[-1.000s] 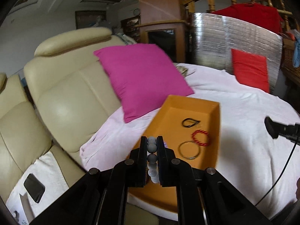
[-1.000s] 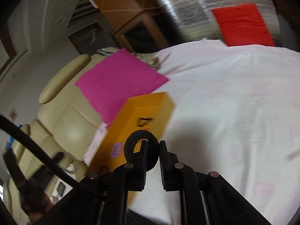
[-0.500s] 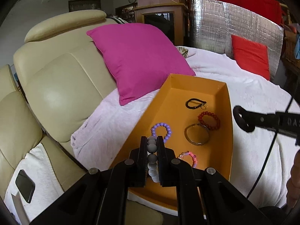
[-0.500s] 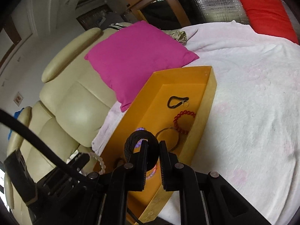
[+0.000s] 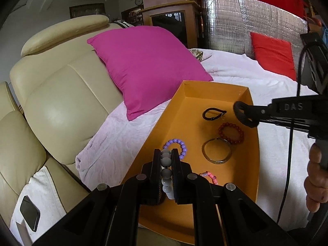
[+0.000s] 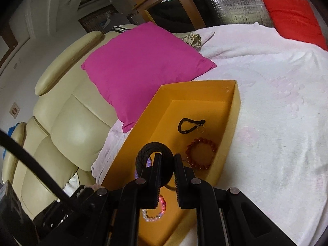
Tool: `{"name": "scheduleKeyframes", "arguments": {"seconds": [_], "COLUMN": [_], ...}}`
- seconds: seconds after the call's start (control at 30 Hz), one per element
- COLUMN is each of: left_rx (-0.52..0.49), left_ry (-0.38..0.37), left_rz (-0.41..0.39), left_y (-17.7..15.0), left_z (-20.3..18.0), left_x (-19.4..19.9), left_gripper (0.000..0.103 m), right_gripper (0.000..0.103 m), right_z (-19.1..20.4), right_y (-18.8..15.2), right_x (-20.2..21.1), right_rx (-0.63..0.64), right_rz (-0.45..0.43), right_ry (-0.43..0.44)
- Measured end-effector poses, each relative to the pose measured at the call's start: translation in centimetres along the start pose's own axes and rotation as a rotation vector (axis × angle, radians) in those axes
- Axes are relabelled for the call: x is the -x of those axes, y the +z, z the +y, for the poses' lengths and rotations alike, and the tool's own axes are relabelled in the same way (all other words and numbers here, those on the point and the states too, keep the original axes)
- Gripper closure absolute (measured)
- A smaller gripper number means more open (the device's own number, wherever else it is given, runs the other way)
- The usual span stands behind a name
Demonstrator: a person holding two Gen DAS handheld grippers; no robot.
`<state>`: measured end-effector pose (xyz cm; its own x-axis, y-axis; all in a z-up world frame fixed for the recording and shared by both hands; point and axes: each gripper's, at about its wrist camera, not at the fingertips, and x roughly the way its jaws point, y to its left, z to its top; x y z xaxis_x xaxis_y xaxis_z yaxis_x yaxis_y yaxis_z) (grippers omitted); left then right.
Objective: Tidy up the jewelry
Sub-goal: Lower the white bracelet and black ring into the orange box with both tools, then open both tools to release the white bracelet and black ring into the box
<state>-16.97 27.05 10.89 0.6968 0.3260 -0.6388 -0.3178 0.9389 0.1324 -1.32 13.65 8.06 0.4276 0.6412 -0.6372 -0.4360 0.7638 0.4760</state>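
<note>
An orange tray (image 5: 254, 151) (image 6: 229, 127) lies on the white bed cover. In it are a black cord loop (image 5: 213, 113) (image 6: 189, 126), a red bead bracelet (image 5: 231, 132) (image 6: 202, 151), a metal bangle (image 5: 216, 151), a purple bead bracelet (image 5: 178, 145) and a pink bead bracelet (image 5: 210, 176). My left gripper (image 5: 166, 164) is shut on a grey and white bead bracelet (image 5: 166, 172) above the tray's near left part. My right gripper (image 6: 166, 170) (image 5: 244, 114) is shut on a black braided ring (image 6: 151, 155), held over the tray's right side.
A magenta pillow (image 5: 147, 61) leans on a cream leather sofa (image 5: 57, 94) left of the tray. A red cushion (image 5: 272, 53) stands against a silver foil panel (image 5: 246, 24) at the back. A phone (image 5: 29, 213) lies on a white cloth at lower left.
Both grippers have moved forward and down over the tray, each still holding its piece. The right gripper has come in above the tray's right side.
</note>
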Motion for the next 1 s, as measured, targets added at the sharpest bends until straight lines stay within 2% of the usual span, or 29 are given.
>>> {"name": "scheduleKeyframes", "arguments": {"seconds": [0.23,0.6,0.67,0.73,0.77,0.8,0.83,0.87,1.0], "left_rx": [-0.001,-0.018,-0.023,-0.021,-0.016,-0.011,-0.008,-0.010,-0.015], "left_ry": [0.012,0.024,0.029,0.041,0.039,0.039,0.046,0.048,0.043], "left_rz": [0.018,0.048,0.059,0.069,0.068,0.060,0.042,0.027,0.011], "left_y": [0.0,-0.5,-0.6,-0.7,-0.7,-0.7,-0.7,-0.6,0.0], "left_z": [0.3,0.3,0.2,0.2,0.3,0.3,0.3,0.2,0.0], "left_x": [-1.3,-3.2,-3.6,-3.9,-3.9,-3.8,-3.4,-3.0,-1.5], "left_gripper": [0.093,0.093,0.092,0.074,0.054,0.039,0.038,0.038,0.036], "right_gripper": [0.090,0.090,0.087,0.087,0.083,0.079,0.068,0.063,0.062], "right_z": [0.2,0.2,0.4,0.6,0.8,0.9,1.0,1.0,0.9], "right_y": [0.0,0.1,0.3,0.5,0.6,0.7,0.8,0.8,0.8], "right_x": [-3.3,-6.0,-6.5,-6.8,-6.9,-7.0,-6.9,-6.7,-4.4], "right_rx": [-0.044,-0.067,-0.056,-0.038,-0.025,-0.012,-0.007,-0.007,0.016], "right_rz": [0.014,0.033,0.044,0.054,0.059,0.061,0.062,0.060,0.014], "right_ry": [0.001,-0.009,-0.018,-0.033,-0.039,-0.047,-0.053,-0.047,-0.034]}}
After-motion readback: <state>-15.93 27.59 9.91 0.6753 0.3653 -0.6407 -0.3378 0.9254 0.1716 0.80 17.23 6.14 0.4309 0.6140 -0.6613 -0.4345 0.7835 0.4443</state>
